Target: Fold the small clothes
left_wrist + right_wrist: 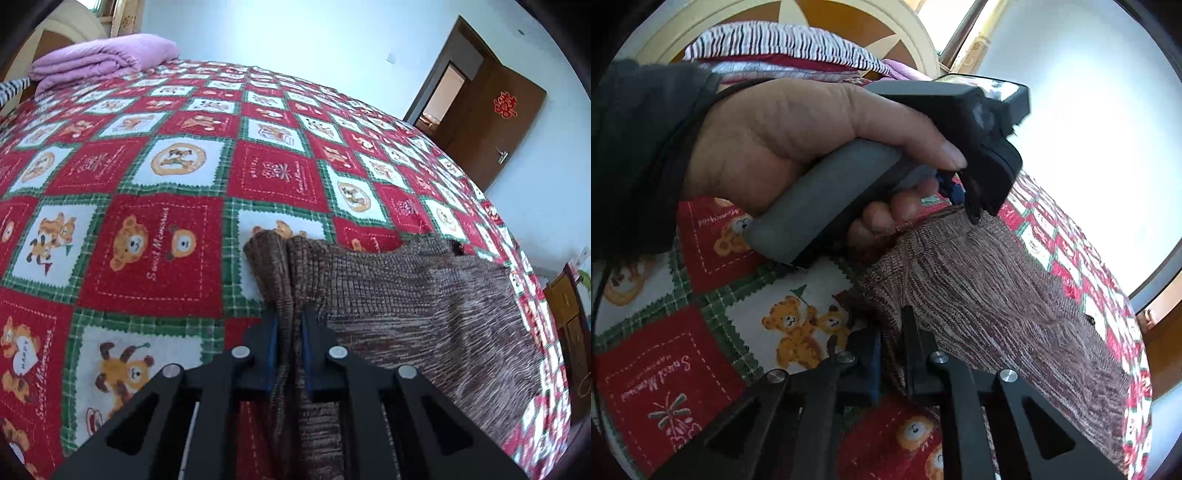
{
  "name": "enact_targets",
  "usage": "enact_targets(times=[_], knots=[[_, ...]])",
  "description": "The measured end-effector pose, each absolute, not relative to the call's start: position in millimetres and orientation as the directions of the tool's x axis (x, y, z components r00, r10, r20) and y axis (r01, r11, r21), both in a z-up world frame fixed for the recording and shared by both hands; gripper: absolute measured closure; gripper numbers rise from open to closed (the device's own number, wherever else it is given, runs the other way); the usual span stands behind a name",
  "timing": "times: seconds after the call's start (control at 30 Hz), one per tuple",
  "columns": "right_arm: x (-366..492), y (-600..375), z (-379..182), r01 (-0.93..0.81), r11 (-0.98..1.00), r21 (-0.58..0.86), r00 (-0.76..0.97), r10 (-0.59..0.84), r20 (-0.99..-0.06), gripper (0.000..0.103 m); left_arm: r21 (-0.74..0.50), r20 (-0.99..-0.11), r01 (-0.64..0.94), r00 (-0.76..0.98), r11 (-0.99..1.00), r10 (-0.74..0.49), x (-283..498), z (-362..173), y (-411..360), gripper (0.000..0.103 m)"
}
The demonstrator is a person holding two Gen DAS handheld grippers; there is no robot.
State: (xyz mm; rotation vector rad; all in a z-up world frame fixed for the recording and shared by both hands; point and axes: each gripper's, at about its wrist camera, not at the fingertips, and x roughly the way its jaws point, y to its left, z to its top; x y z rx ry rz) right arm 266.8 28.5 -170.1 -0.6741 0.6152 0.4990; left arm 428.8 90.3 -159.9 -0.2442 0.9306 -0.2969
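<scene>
- The brown knit garment (424,306) lies across the lower right of the left wrist view, spread over the bear-patterned bedspread (155,243), which gives a broad, flat surface for folding
- The left gripper (289,334) is clenched on a bunched edge of the knit at lower centre; the fabric runs up between its blue-lined jaws, so the cloth is pinched, not just touched
- In the right wrist view the right gripper (892,343) at lower centre is likewise clamped on a fold of the same garment, the knit drawn into ridges that fan out from the grip
- A hand (798,144) in a dark sleeve (639,147) fills the upper left of that view, holding the left tool's grey handle, its black fingers biting the knit's far edge
- Two pinches on one edge look meant to let the piece be lifted and laid over evenly
- A folded lilac blanket (99,59) sits at upper left, well apart from the work
- The fold itself appears not yet made
</scene>
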Motion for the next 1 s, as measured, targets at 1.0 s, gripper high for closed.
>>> enact_targets(times=[1.0], knots=[[266,-151,-86,-0.375,0.927,-0.011,0.760,0.300,-0.576,0.097,-0.408,-0.654,0.282,0.573,0.868,-0.494,431,-57,-19,0.093]])
